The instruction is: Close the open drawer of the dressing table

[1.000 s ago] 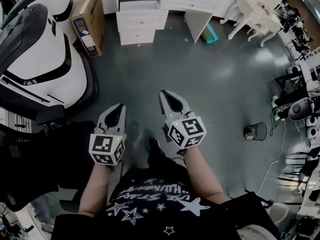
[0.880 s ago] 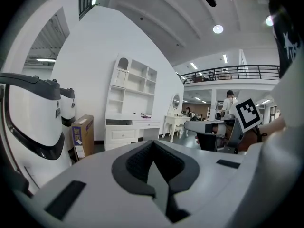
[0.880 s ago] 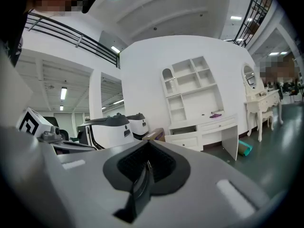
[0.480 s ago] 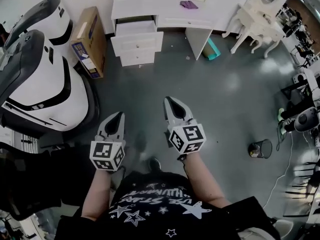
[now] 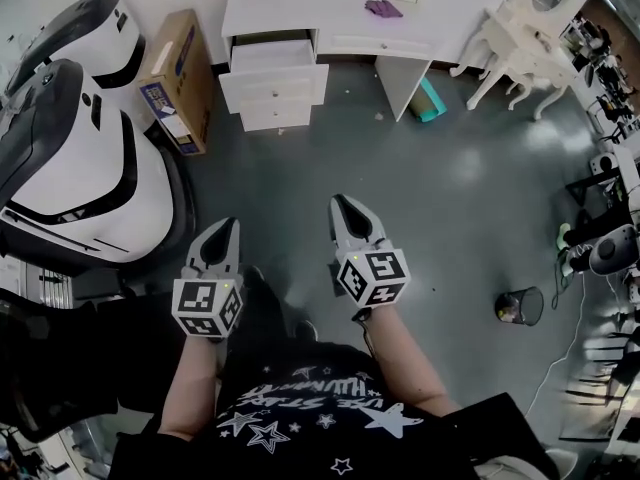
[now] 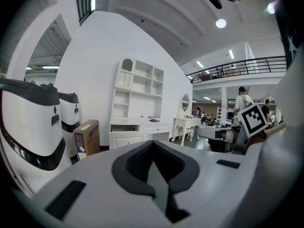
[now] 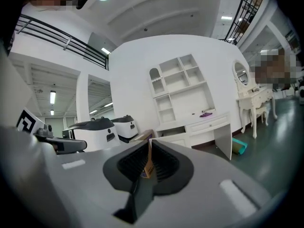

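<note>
Far left, two large white-and-black moulded machines (image 5: pixel 70 158) and a brown cardboard box with a blue label (image 5: pixel 175 73) stand just beside the white dressing table (image 5: pixel 400 43). Its open top drawer (image 5: pixel 272 54) juts from the left-hand drawer stack, well apart from both tools across the bare grey floor (image 5: pixel 420 198). My left gripper (image 5: pixel 228 226) and right gripper (image 5: pixel 341 204) point toward it, each with jaws clenched on nothing. I judge three hazards. A push landing off-centre could skew the drawer on its runners. The left tool could clip the box, which crowds that side. A hard shove could bounce the drawer back out. Only the head view shows the drawer from above and the stretch of floor to cross. The gripper views alone show the white shelf unit (image 6: pixel 137 91) rising over the desk, and the left one alone shows a person (image 6: pixel 243 101) standing far right.
</note>
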Motion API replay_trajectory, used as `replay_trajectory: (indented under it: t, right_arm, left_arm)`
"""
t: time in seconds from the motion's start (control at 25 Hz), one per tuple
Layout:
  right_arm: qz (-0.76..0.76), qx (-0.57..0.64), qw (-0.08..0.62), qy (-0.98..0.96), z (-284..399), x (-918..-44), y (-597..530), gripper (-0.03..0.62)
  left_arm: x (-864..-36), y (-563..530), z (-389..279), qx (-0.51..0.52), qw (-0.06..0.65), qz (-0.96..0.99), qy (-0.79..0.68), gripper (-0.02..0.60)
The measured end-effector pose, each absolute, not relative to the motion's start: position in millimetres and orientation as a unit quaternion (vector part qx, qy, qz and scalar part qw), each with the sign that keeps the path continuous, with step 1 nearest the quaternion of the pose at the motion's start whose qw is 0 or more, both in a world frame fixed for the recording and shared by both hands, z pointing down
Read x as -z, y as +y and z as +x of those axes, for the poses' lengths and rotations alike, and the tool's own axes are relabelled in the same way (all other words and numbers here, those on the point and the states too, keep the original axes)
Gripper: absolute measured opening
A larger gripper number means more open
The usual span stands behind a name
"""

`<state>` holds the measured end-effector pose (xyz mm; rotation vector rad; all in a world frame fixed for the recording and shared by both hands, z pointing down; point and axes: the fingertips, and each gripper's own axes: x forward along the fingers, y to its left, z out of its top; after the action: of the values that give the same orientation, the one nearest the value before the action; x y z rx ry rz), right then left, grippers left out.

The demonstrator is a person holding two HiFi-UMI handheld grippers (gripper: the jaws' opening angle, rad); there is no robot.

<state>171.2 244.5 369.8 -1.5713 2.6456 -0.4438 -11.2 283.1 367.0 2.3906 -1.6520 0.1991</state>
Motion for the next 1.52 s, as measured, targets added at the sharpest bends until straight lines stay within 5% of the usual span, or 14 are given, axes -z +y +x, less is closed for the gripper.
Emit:
replay_trajectory:
  t: [1.16, 1.52]
  right_arm:
    - [-0.571, 0.158, -0.034, 0.805, 58, -388, 18, 0.003]
    - [-0.605, 0.179, -0.056, 0.774, 72, -415, 2, 0.003]
  left_arm:
    - [-385, 54, -138, -0.064, 0.139, 0.844, -0.513, 0.009]
    - [-405, 22, -141, -0.08, 0.15, 0.85, -0.499, 0.009]
